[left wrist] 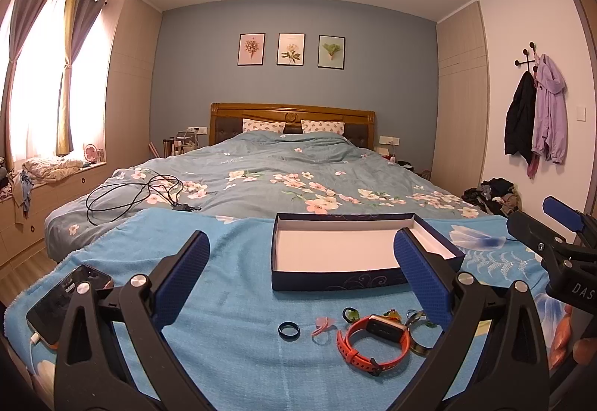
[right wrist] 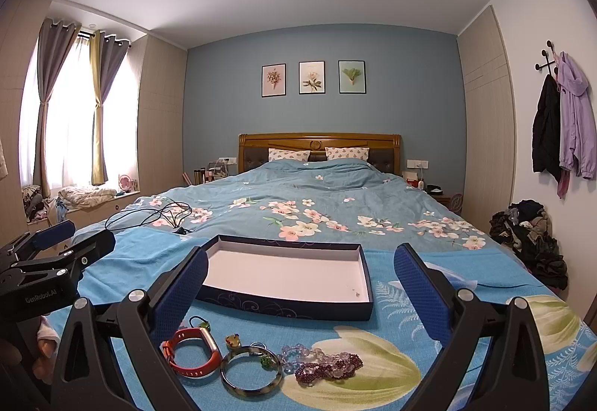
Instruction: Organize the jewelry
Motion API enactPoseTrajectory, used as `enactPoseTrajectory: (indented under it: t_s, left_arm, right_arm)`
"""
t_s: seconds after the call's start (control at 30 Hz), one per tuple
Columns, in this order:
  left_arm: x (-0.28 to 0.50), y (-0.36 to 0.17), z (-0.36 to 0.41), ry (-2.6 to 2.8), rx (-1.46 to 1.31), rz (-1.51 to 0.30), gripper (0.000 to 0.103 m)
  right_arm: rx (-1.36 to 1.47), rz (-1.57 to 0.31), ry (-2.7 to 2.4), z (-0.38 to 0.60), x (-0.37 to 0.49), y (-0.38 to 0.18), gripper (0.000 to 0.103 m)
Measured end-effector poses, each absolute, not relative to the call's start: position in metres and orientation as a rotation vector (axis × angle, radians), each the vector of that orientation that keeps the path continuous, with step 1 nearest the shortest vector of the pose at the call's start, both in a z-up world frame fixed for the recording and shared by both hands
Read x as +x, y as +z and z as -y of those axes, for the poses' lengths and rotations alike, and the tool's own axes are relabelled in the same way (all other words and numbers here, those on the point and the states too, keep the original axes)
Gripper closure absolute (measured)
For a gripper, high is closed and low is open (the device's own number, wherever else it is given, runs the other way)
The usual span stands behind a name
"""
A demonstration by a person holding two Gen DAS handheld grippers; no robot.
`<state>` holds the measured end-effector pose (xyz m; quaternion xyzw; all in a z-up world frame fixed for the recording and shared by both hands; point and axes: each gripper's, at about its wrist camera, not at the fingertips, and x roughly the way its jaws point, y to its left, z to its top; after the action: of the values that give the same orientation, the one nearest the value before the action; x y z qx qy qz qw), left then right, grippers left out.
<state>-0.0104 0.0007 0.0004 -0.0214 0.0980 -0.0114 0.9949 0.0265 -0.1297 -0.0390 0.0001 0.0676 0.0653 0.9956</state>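
Note:
An empty dark blue box with a white inside [left wrist: 347,252] [right wrist: 287,273] lies on the blue towel on the bed. In front of it the jewelry is spread out: an orange watch band [left wrist: 373,340] [right wrist: 192,353], a dark ring [left wrist: 288,329], a pink ring [left wrist: 321,326], a marbled bangle [right wrist: 250,372], clear and purple bead bracelets [right wrist: 324,364] and small green charms [left wrist: 350,315]. My left gripper [left wrist: 302,276] hangs open above the rings and watch. My right gripper [right wrist: 298,295] is open over the bangle and beads. Neither holds anything.
A phone [left wrist: 67,303] on a charging cable lies at the towel's left edge. A black cord [left wrist: 138,196] is coiled on the flowered duvet behind. A clothes pile [right wrist: 530,235] sits on the floor at the right. The right gripper [left wrist: 559,247] shows at the left view's right edge.

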Motion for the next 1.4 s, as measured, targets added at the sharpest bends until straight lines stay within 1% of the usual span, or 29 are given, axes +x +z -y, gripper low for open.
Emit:
enactPoseTrajectory:
  t_s: [1.4]
  left_arm:
    - [-0.0091,-0.0016,0.0024,-0.028,-0.046,-0.201,0.006]
  right_arm:
    - [0.003,-0.136,0.138,0.1284,0.0271,-0.0394,0.007]
